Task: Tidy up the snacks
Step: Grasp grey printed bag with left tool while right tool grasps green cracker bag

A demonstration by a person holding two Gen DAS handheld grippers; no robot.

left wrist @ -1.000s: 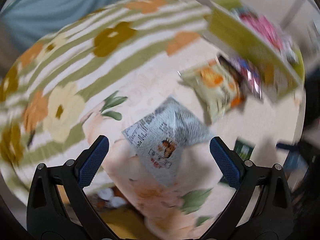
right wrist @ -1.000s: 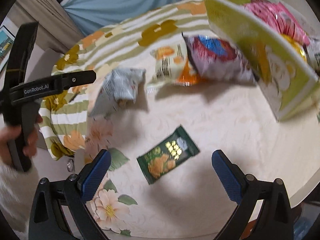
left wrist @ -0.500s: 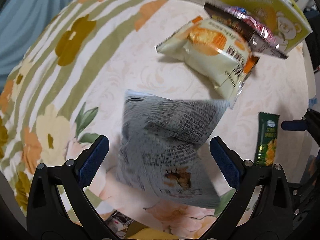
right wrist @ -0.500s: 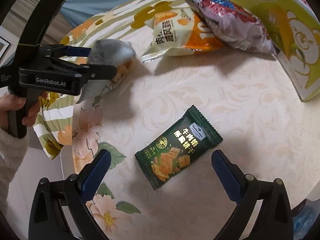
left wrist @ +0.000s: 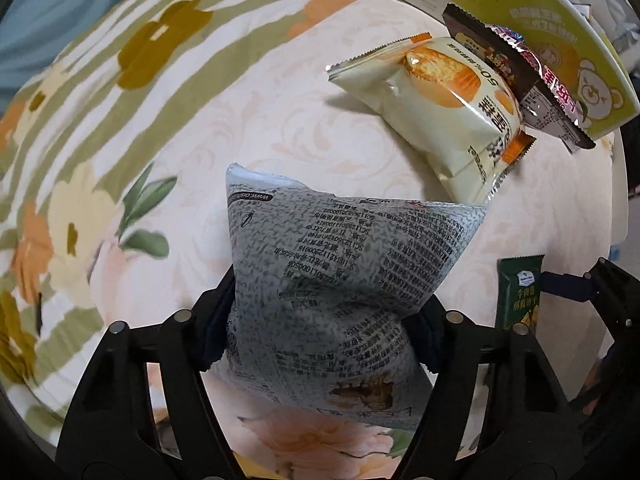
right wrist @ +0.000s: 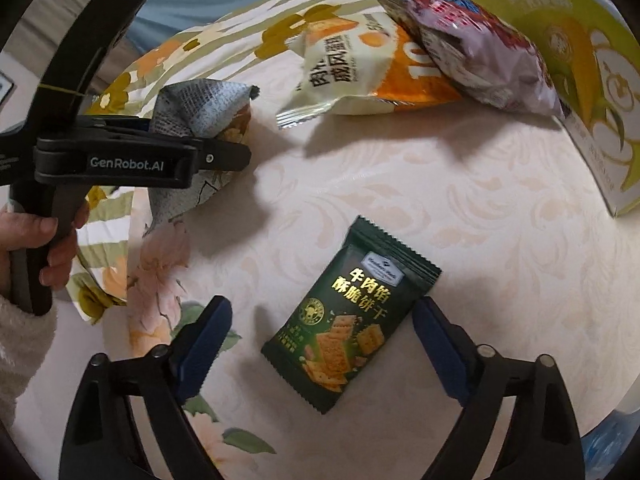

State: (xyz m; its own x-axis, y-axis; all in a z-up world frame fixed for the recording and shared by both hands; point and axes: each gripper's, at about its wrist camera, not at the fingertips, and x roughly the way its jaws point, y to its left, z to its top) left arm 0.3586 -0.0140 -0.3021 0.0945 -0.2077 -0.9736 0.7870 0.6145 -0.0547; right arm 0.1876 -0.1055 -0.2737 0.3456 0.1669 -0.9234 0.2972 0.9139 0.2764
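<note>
On left gripper (right wrist: 224, 152), white lettering reads "GenRobot.AI".

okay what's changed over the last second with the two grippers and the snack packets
The left gripper came down over the grey packet, and its jaws have just been closing and now pinch it. The right gripper lowered around the green biscuit packet, jaws closing but not yet touching. The cream packet, purple packet and box stayed put.
</note>
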